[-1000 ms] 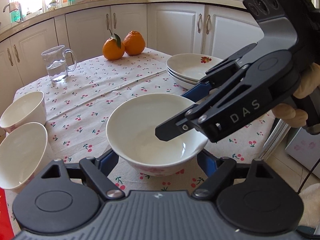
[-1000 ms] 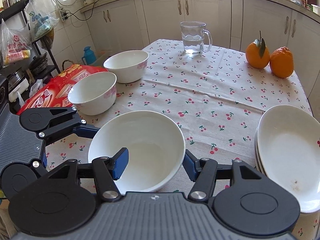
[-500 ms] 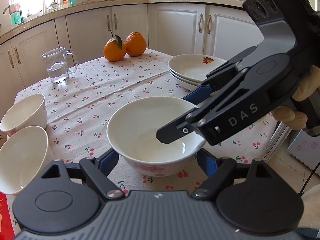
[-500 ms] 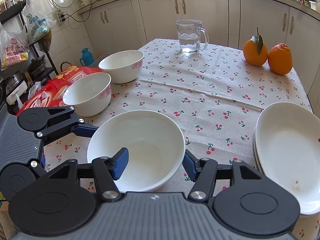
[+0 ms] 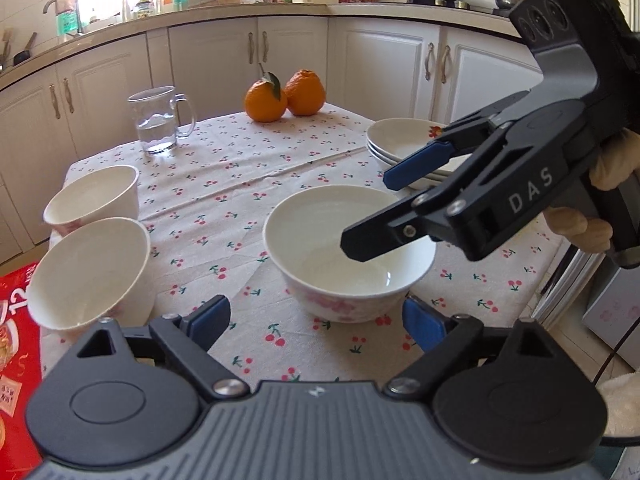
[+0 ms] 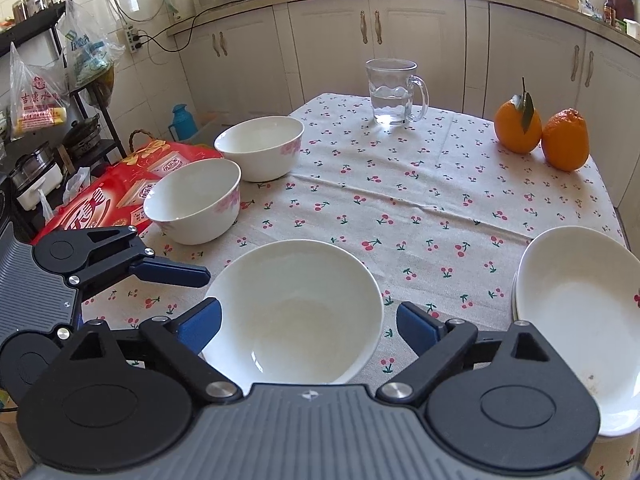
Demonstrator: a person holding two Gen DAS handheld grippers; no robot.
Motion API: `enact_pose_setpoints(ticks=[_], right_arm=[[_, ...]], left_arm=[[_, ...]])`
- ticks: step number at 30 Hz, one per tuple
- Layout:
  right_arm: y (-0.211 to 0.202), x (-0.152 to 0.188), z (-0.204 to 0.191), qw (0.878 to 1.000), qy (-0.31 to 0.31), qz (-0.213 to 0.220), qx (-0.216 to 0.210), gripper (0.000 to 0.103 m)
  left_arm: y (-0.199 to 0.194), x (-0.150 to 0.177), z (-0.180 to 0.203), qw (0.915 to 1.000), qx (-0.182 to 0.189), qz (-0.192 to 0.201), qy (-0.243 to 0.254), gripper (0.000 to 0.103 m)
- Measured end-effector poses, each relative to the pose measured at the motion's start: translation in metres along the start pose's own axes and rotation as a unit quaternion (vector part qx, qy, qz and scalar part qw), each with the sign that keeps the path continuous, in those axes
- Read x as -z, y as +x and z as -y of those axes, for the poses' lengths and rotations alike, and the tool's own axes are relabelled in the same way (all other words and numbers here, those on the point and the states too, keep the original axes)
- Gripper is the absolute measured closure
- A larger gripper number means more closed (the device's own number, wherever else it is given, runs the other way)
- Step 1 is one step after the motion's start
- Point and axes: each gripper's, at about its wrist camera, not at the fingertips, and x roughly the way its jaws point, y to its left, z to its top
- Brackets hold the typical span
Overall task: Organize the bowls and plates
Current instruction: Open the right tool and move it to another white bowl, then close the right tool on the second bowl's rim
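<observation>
A white bowl with pink flowers point(image 5: 340, 252) stands on the cherry-print tablecloth, also in the right wrist view point(image 6: 294, 312). My left gripper point(image 5: 316, 322) is open, its fingers just short of the bowl's near side. My right gripper point(image 6: 308, 320) is open around the bowl, apart from it; it shows in the left wrist view point(image 5: 380, 212) over the bowl. Two more bowls point(image 6: 196, 200) point(image 6: 260, 152) stand at the table's left edge. A stack of white plates point(image 6: 576, 316) lies at the right, also in the left wrist view point(image 5: 404, 140).
A glass mug of water point(image 6: 394, 92) and two oranges point(image 6: 540, 136) stand at the far side. A red bag point(image 6: 116, 196) lies beyond the left table edge. White cabinets surround the table.
My left gripper has drawn back from the bowl and shifted left. The right gripper has stayed open around the bowl, and the bowl has stayed on the cloth.
</observation>
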Motion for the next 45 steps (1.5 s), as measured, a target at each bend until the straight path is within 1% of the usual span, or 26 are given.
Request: enact_pose_setpoints(ticks=[4, 8, 13, 17, 24, 27, 30, 37, 45], right_arm=[[-0.001, -0.005, -0.009, 1.000, -0.014, 0.003, -0.003, 0.006], [0.001, -0.014, -0.020, 0.999, -0.030, 0.007, -0.008, 0.006], [0.009, -0.030, -0.033, 0.998, -0.050, 0.009, -0.026, 0.006], [0.019, -0.046, -0.047, 0.996, -0.075, 0.006, -0.041, 0.006], [0.044, -0.080, -0.059, 0.992, -0.097, -0.006, -0.076, 0.006], [0.061, -0.093, -0.061, 0.991, -0.100, -0.020, -0.090, 0.007], [0.081, -0.104, -0.063, 0.989, -0.102, -0.039, -0.101, 0.010], [0.118, -0.117, -0.071, 0.984, -0.121, -0.070, -0.112, 0.017], [0.143, -0.122, -0.071, 0.982, -0.122, -0.086, -0.120, 0.021]], left_arm=[[-0.015, 0.008, -0.013, 0.9989, -0.041, 0.003, -0.021, 0.009], [-0.026, 0.016, -0.033, 0.9958, -0.079, 0.008, -0.046, 0.009], [-0.028, 0.020, -0.056, 0.9903, -0.122, 0.010, -0.067, 0.009], [-0.025, 0.020, -0.070, 0.9862, -0.146, 0.015, -0.076, 0.009], [-0.013, 0.017, -0.091, 0.9825, -0.160, 0.026, -0.092, 0.009], [-0.009, 0.018, -0.097, 0.9818, -0.160, 0.028, -0.098, 0.010], [-0.005, 0.017, -0.100, 0.9820, -0.157, 0.031, -0.100, 0.010], [0.000, 0.016, -0.105, 0.9822, -0.150, 0.037, -0.107, 0.011], [0.003, 0.016, -0.105, 0.9835, -0.146, 0.038, -0.100, 0.012]])
